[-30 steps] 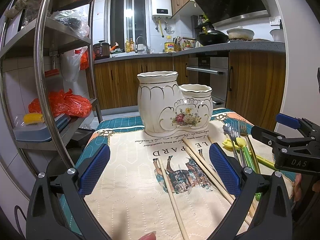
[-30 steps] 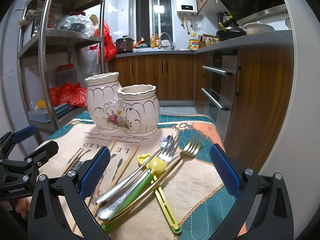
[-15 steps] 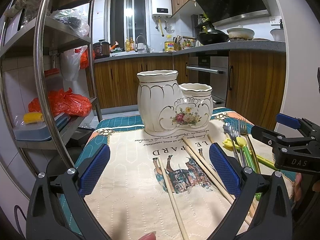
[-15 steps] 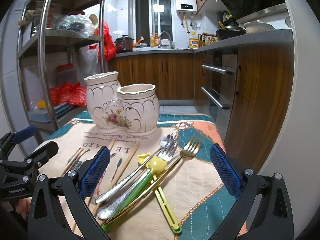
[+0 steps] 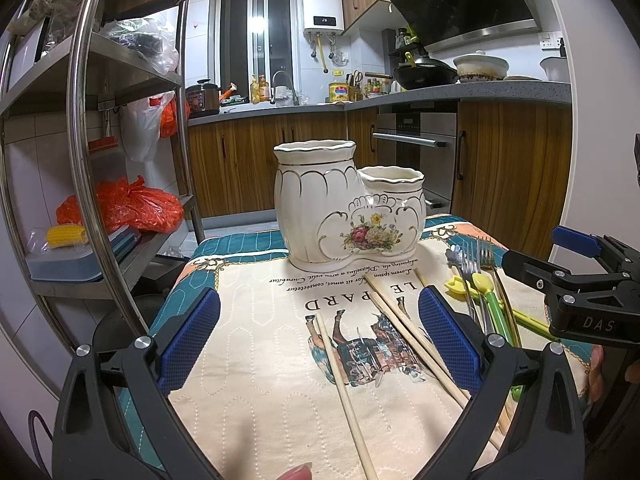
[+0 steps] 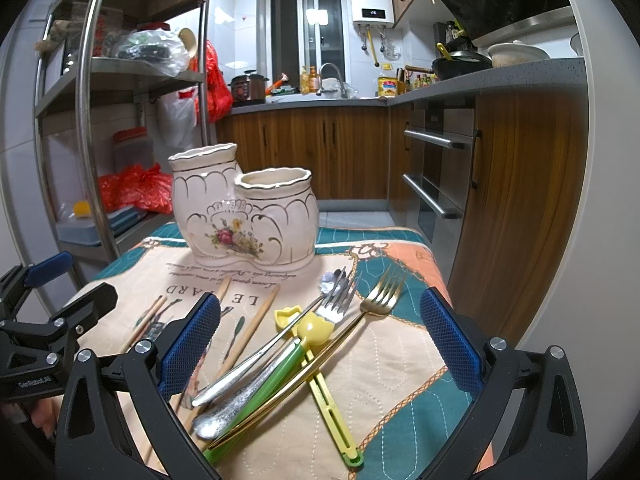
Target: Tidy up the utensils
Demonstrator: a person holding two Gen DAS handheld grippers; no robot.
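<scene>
Forks and spoons (image 6: 304, 344) lie heaped on the surface just right-front of the ceramic holder (image 6: 244, 220), handles toward the right gripper (image 6: 320, 344), which hangs spread and empty above them, nearer. Chopsticks (image 5: 404, 332) lie left of the heap, long axes toward the holder, under the left gripper (image 5: 320, 340), likewise spread and empty.

A quilted tablecloth (image 5: 256, 364) in cream, teal and peach covered the table, printed with lettering and a horse figure. To the left stood a steel shelving rack (image 5: 86, 128); on its lower shelf a red plastic bag (image 5: 120, 208) lay beside an ear of corn (image 5: 66, 235) resting on a blue lidded box (image 5: 64, 266). White and orange bags hung from the rack's far side. Along the back wall ran wooden cabinets (image 6: 316, 148) under a grey counter, with a rice cooker (image 6: 248, 87) near the sink tap (image 6: 330, 72). A white water heater (image 6: 370, 2) hung by the window (image 6: 306, 26). On the right, a black wok (image 5: 426, 74) and a white pot (image 5: 482, 66) sat above the built-in oven (image 5: 416, 148).
</scene>
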